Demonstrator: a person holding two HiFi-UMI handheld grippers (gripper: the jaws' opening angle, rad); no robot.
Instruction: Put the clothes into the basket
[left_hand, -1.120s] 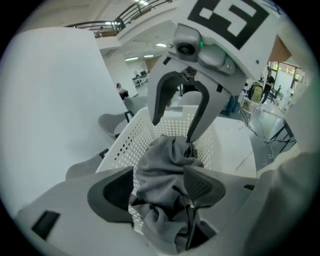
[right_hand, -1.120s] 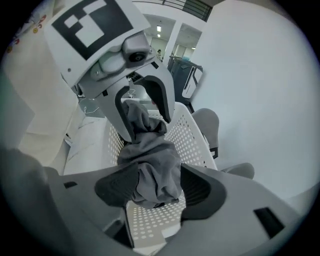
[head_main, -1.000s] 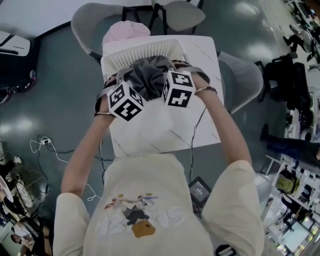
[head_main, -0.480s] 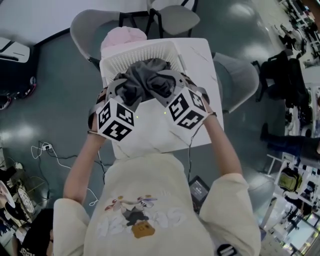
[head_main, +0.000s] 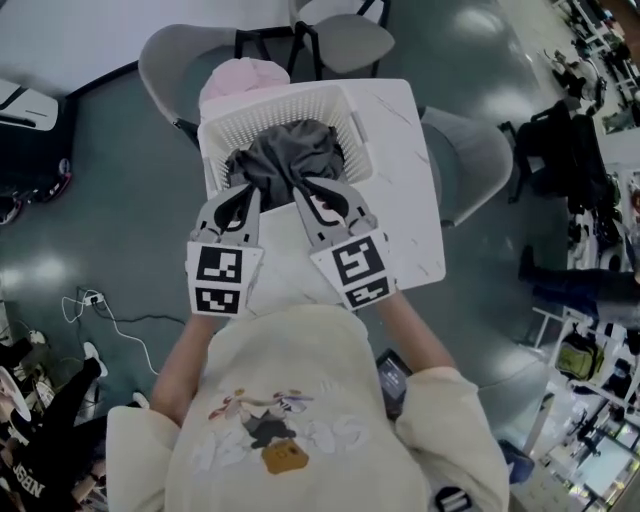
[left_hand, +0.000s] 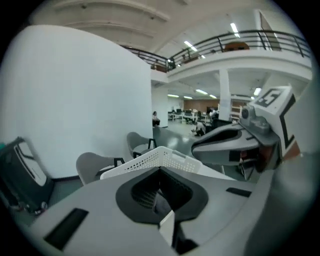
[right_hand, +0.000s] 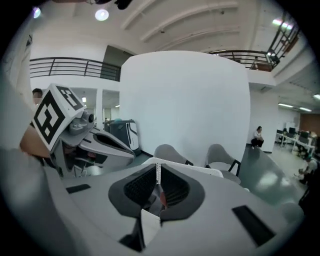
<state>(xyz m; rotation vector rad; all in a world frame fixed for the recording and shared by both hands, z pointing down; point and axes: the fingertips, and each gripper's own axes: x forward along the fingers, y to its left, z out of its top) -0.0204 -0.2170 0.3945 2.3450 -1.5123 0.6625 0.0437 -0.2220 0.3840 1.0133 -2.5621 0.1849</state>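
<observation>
Clothes (head_main: 285, 160), a dark grey bundle, lie inside the white basket (head_main: 262, 110) on the table (head_main: 400, 200) in the head view. Two claw tips point at its near rim. In the left gripper view, the left gripper (left_hand: 160, 171) has its jaws pressed together on nothing, with the basket beyond. In the right gripper view, the right gripper (right_hand: 158, 172) is closing, its tips almost meeting with nothing between them.

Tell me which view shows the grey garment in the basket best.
The head view shows it best: the grey garment lies heaped inside the white basket and is seen from above. The left and right gripper views catch only the basket's rim, and the garment cannot be made out there.
</observation>
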